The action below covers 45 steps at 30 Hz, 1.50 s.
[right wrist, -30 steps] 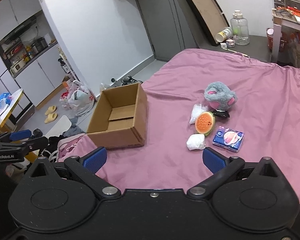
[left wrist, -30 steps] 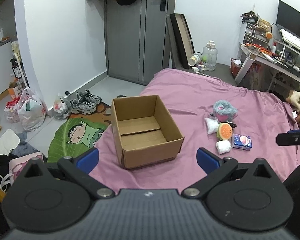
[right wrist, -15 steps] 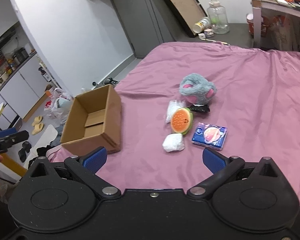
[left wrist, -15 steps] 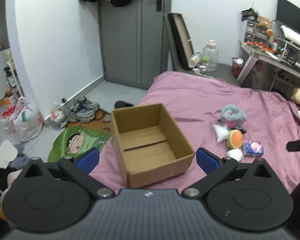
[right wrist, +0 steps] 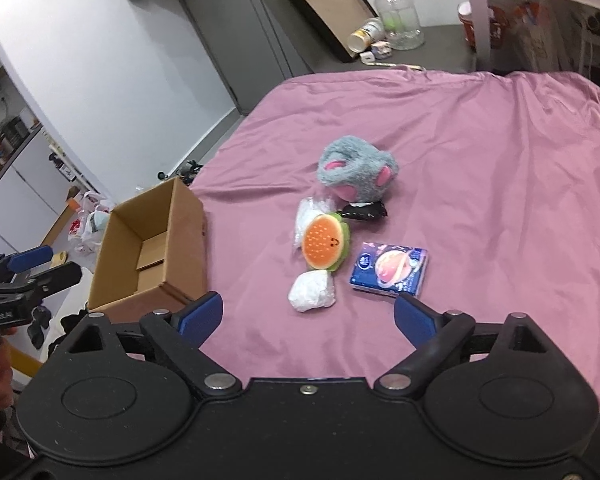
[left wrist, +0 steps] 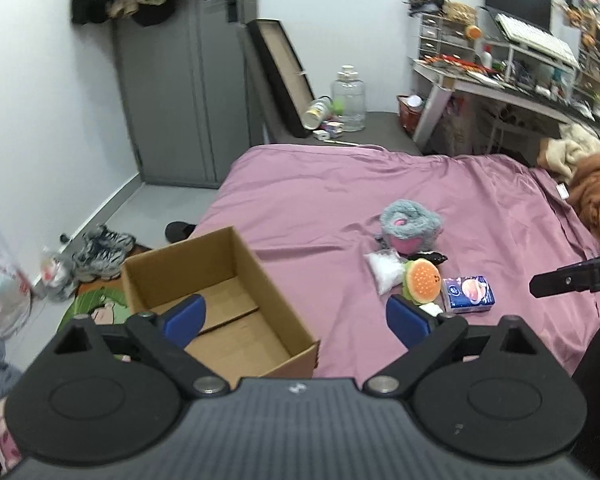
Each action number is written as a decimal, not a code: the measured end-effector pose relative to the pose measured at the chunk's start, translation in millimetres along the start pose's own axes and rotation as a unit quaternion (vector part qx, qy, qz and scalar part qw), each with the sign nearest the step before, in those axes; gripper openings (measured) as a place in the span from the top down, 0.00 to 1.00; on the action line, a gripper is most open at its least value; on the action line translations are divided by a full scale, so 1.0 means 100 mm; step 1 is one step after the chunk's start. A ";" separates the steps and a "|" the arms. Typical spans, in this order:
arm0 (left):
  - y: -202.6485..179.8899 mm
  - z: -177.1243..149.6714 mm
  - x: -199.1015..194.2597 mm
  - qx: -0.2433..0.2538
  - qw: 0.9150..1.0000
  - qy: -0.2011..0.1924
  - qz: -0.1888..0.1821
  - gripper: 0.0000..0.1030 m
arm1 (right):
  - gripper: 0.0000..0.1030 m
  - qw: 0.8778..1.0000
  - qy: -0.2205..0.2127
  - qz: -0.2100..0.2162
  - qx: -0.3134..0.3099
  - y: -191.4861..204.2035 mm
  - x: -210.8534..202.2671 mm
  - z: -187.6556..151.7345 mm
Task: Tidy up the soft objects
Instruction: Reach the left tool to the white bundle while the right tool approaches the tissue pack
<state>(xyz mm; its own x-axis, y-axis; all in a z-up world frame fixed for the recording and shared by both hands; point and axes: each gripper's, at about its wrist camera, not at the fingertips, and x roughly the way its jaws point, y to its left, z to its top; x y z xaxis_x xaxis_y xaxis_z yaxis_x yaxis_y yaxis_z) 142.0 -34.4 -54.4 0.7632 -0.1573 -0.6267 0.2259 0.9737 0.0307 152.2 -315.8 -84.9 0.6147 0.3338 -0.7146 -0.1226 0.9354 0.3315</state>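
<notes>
Spread on a pink-sheeted bed (right wrist: 480,152) beside an empty cardboard box (right wrist: 180,236), the soft things look light and squashy, best pinched mid-body, such as the white pouch (right wrist: 311,290) nearest the right gripper (right wrist: 308,314), whose jaws, like the left gripper (left wrist: 296,316)'s, have just been narrowing yet gape empty.

Left claw (left wrist: 296,316), right claw (right wrist: 308,316): jaws wide, just narrowing, empty
</notes>
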 end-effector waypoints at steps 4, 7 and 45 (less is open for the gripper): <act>-0.12 0.03 0.20 0.012 1.000 0.010 -0.019 0.13 | 0.11 1.000 0.005 -0.001 0.016 -0.10 0.08 0.01; -0.21 0.04 0.34 0.026 0.999 0.018 -0.035 0.16 | 0.12 1.000 0.011 -0.008 0.026 -0.16 0.17 0.03; -1.00 -0.16 2.27 -0.031 0.959 0.211 -0.189 0.32 | 0.12 0.993 0.090 -0.048 0.054 -0.67 1.03 0.30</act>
<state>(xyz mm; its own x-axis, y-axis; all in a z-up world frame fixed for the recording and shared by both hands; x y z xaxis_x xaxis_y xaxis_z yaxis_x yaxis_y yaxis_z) 283.6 -164.7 -212.0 0.3182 -0.4320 -0.8438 0.3918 0.8705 -0.2979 247.1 -348.1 -162.2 0.4692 0.2673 -0.8417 0.0212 0.9494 0.3134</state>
